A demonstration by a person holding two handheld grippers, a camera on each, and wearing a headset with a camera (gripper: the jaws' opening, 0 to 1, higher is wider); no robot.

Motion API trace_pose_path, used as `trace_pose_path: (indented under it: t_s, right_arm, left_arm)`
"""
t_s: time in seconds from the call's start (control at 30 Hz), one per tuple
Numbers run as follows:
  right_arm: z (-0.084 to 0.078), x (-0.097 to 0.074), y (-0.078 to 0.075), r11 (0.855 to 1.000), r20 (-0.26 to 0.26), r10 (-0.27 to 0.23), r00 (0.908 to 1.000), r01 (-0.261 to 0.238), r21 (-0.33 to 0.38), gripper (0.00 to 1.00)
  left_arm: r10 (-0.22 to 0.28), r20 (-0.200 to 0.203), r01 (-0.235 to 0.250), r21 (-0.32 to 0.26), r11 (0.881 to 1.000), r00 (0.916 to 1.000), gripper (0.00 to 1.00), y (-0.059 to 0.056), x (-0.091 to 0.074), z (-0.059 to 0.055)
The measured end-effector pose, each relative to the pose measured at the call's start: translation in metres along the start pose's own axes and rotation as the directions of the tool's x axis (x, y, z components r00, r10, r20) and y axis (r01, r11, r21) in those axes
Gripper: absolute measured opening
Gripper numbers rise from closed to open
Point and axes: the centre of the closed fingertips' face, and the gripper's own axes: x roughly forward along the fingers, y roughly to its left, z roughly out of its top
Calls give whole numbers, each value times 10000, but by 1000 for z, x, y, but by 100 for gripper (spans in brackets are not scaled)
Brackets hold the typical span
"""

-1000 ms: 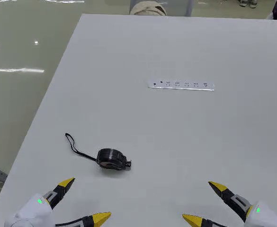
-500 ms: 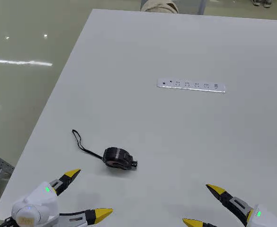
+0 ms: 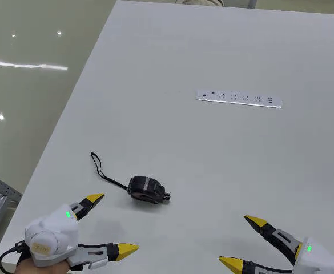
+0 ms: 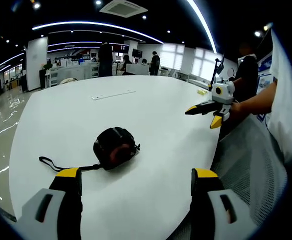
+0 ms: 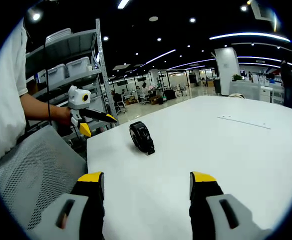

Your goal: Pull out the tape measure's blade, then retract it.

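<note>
My left gripper [image 3: 115, 222] and right gripper [image 3: 238, 240] hover over the near edge of a white table [image 3: 212, 148], jaws wide apart and gripping nothing. The black tape measure [image 3: 147, 189] lies at one o'clock from my left gripper, blade end toward four o'clock, its strap [image 3: 101, 168] trailing toward ten. Farther off at one o'clock lies a white power strip [image 3: 238, 98]; glossy floor [image 3: 29, 85] reflects ceiling lights at nine.

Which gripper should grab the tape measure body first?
Probably left. The left gripper hangs open close beside the tape measure; the right gripper, also open, is farther off.
</note>
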Motion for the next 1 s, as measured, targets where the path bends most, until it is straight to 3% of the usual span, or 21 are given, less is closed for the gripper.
trace_pose_path:
  t_s: [0.37, 1.0]
  right_arm:
    - [-3, 20, -2, 9986, -72, 488, 9988, -489, -201, 68]
    - [-5, 48, -11, 9946, -170, 957, 9953, -963, -391, 65]
  left_arm:
    - [-360, -222, 364, 172, 9992, 9991, 89, 7, 12, 1]
    - [-1030, -835, 1112, 1013, 9886, 9912, 86, 21, 38, 6]
